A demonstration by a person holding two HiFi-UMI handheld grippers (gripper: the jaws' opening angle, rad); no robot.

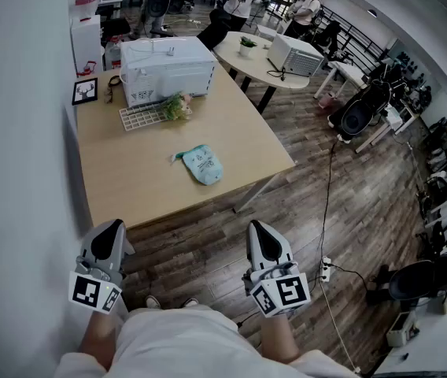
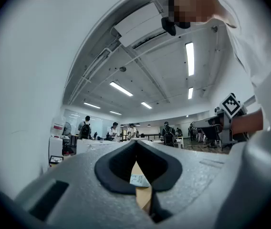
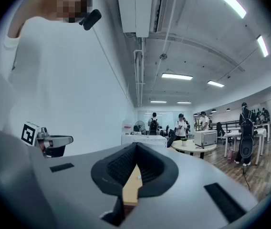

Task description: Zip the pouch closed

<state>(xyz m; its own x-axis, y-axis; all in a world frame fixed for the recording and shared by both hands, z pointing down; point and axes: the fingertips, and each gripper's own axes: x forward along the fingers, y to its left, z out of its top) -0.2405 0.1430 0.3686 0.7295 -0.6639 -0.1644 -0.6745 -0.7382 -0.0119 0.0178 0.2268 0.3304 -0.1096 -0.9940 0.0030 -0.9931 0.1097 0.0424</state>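
We note a light wooden table [image 1: 121, 183], upper left of frame. On it: white box-shaped appliance [image 1: 167, 69] at top, marker card [image 1: 85, 91] left, white grid [image 1: 139, 118] with flowers [image 1: 176, 106], teal pouch [image 1: 202, 164] mid-table.

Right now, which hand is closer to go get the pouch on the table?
Right, I think. The left gripper and right gripper are both shut, empty and back from the table, but the right one looks a bit nearer the pouch.

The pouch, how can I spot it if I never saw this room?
Look at the long wooden table by the white wall. Toward its near end, away from the white appliance, lies the pouch. It is the only soft, pale blue thing there, lying alone.
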